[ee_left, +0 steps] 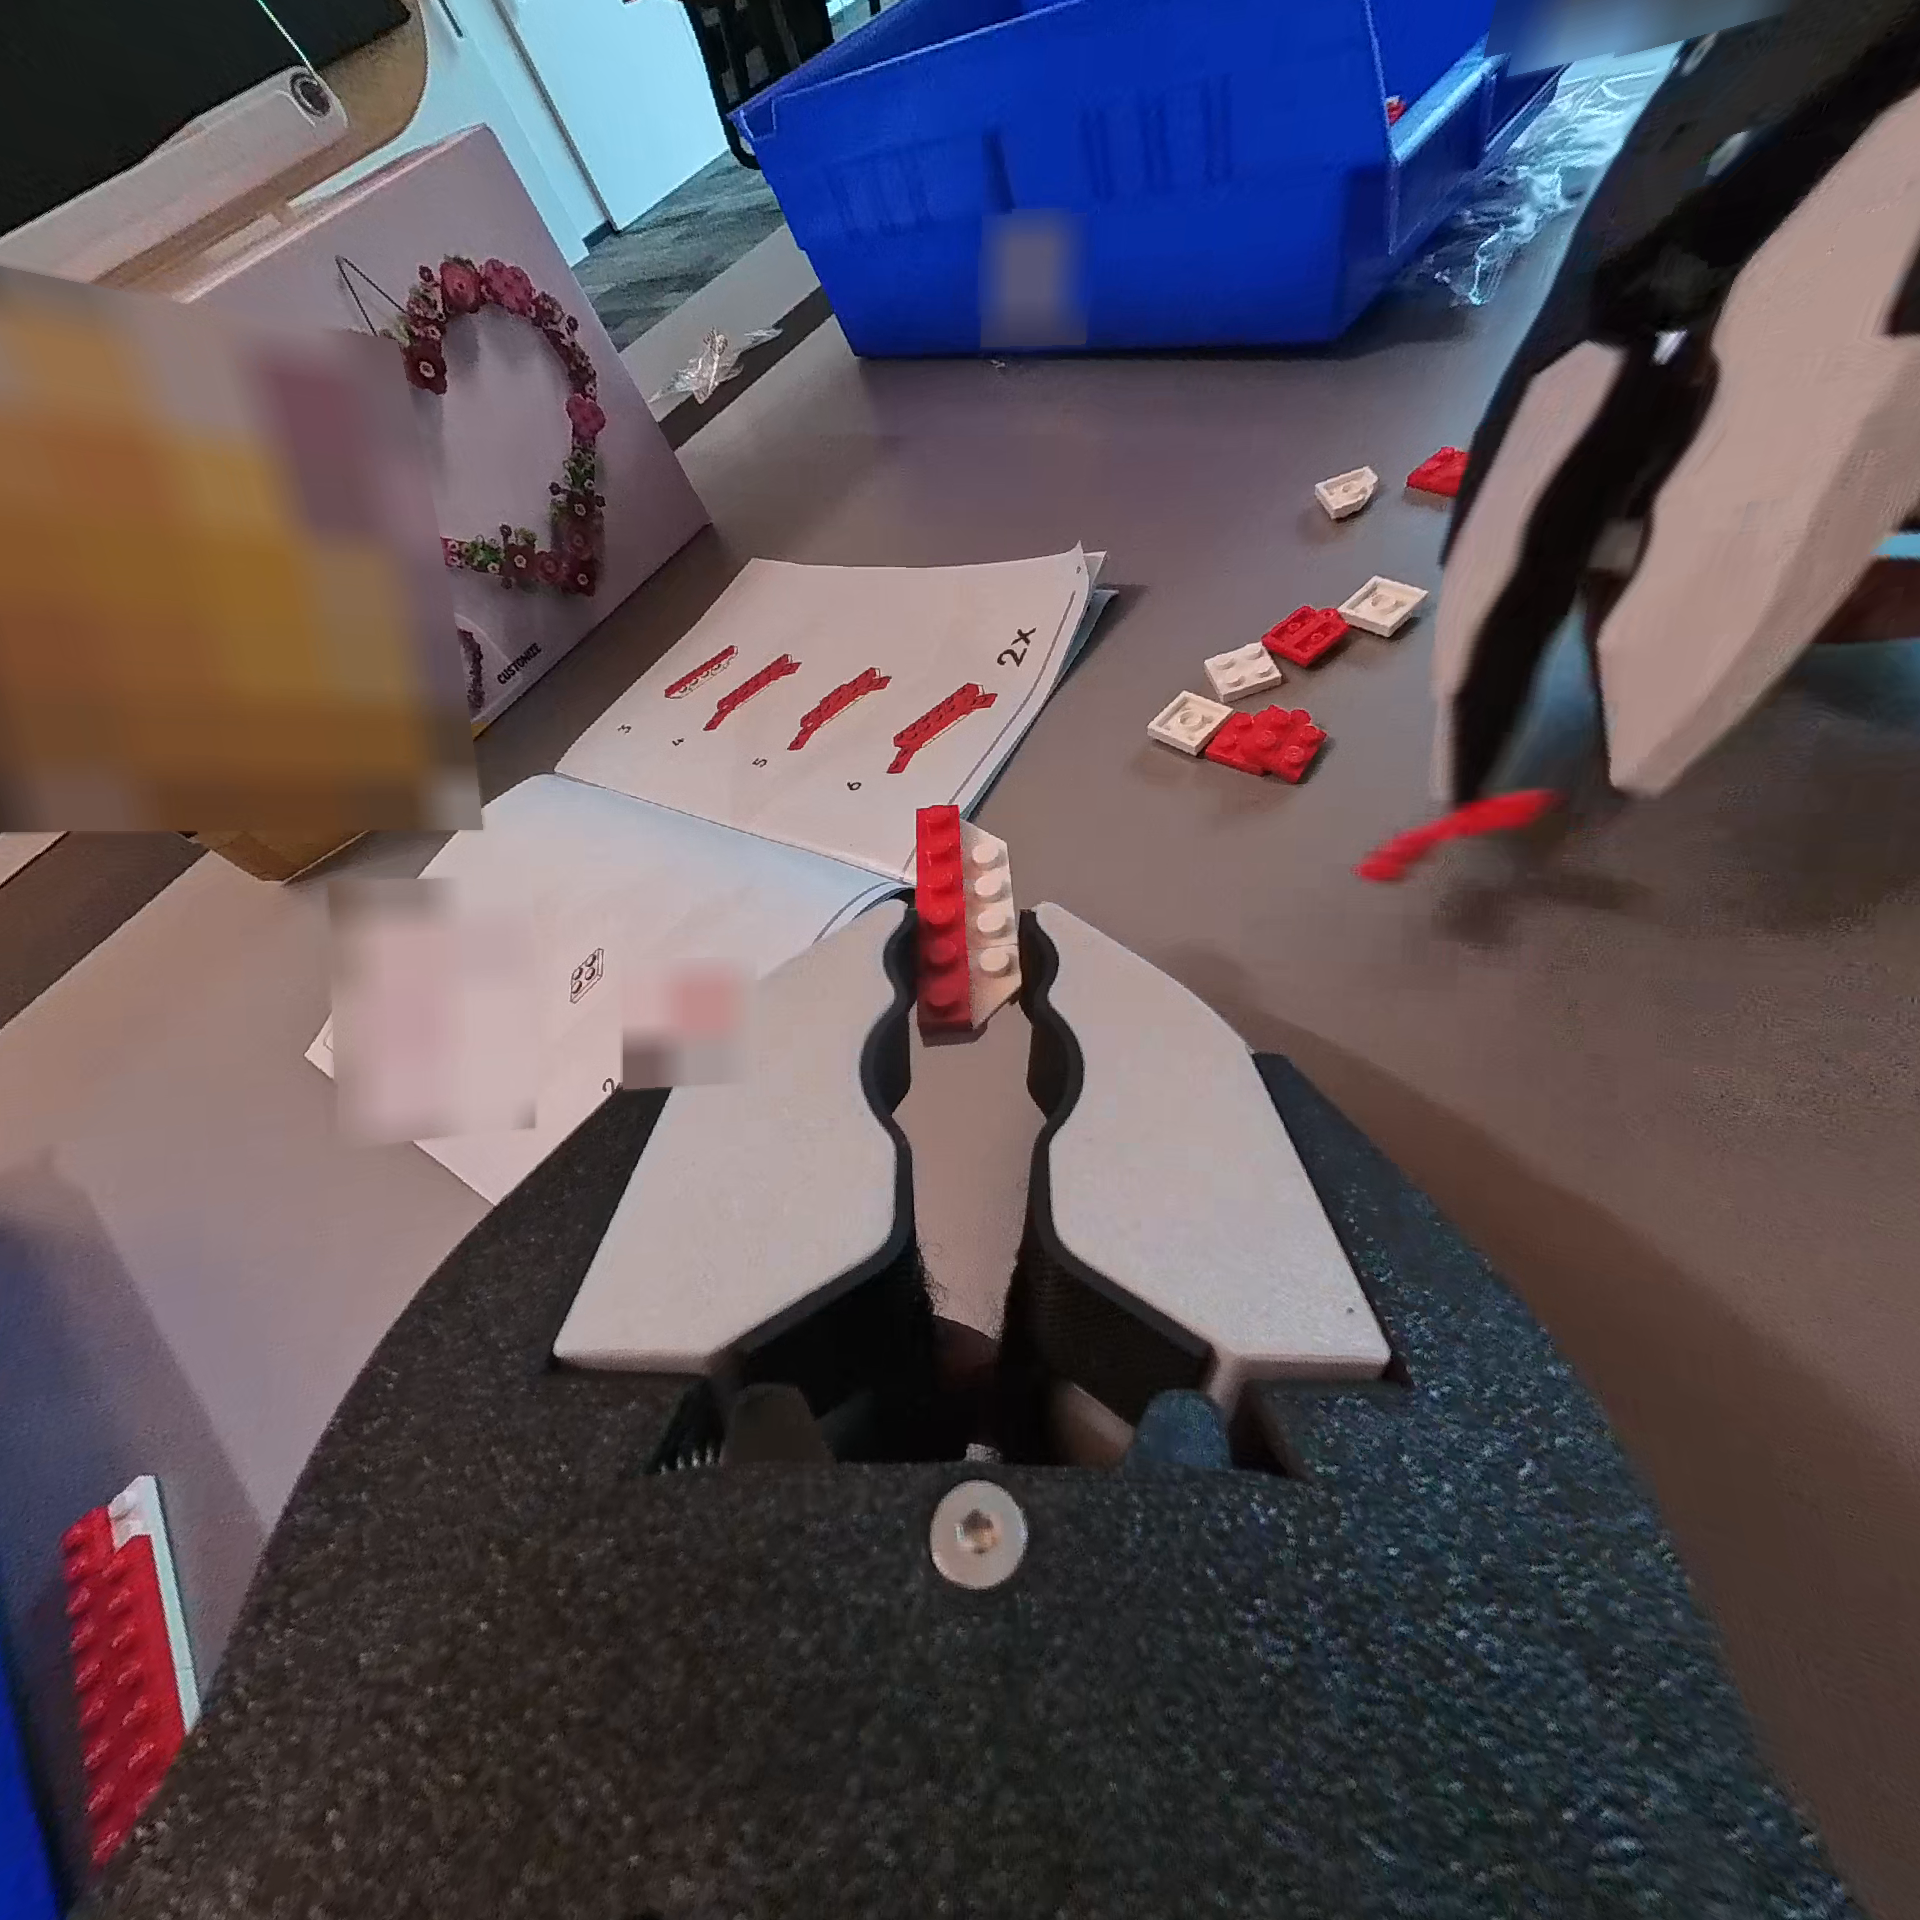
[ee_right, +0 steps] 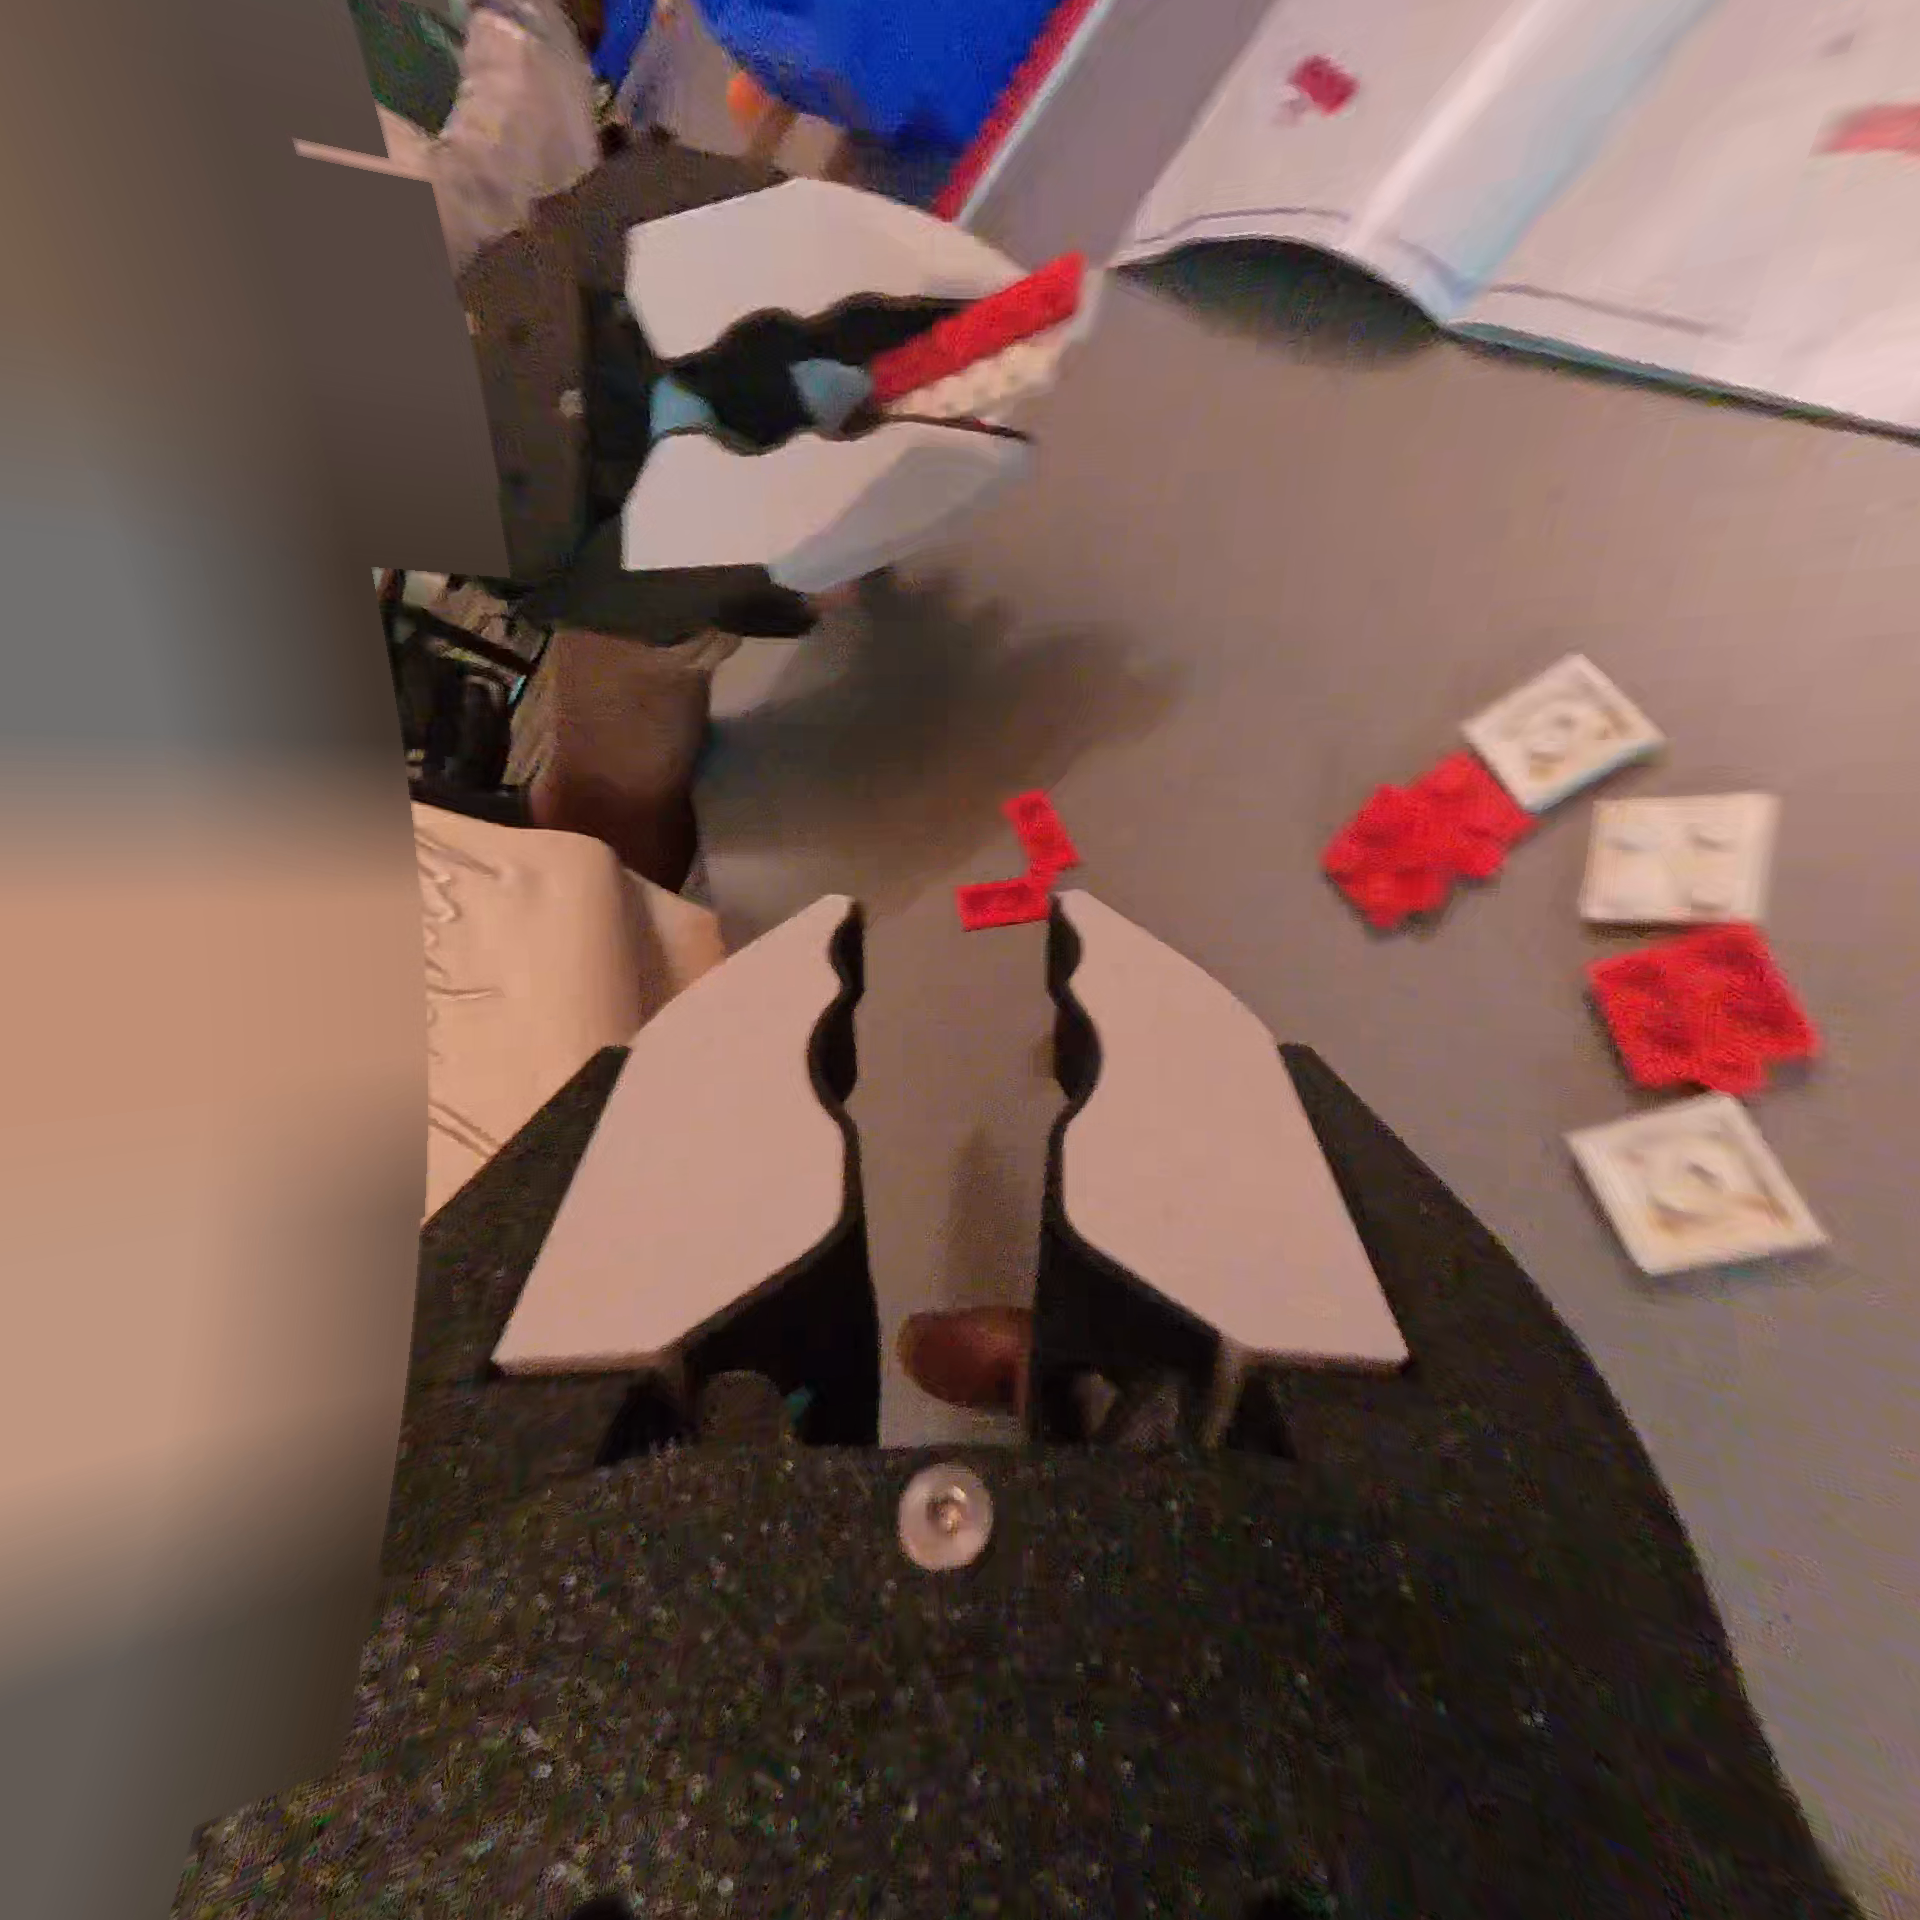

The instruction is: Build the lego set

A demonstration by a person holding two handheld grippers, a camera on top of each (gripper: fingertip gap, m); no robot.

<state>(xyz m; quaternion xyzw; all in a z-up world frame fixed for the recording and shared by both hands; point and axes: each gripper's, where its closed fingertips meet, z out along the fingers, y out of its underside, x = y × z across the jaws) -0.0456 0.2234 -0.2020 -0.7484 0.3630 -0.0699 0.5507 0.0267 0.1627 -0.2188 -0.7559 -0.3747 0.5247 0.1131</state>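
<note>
My left gripper is shut on a small assembly, a red studded strip joined to a white one, held upright above the grey table. It also shows in the right wrist view with the assembly. My right gripper has its jaws apart. A small red angled plate sits just past its fingertips, against the right one. The left wrist view shows that gripper with the blurred red plate just above the table. I cannot tell whether it is being held.
Several loose red and white square plates lie on the table. An open instruction booklet and the set's box are to the left, with a blue bin behind. Another red-and-white assembly is at lower left. The left gripper's tips are roughly 10 cm from the right gripper's.
</note>
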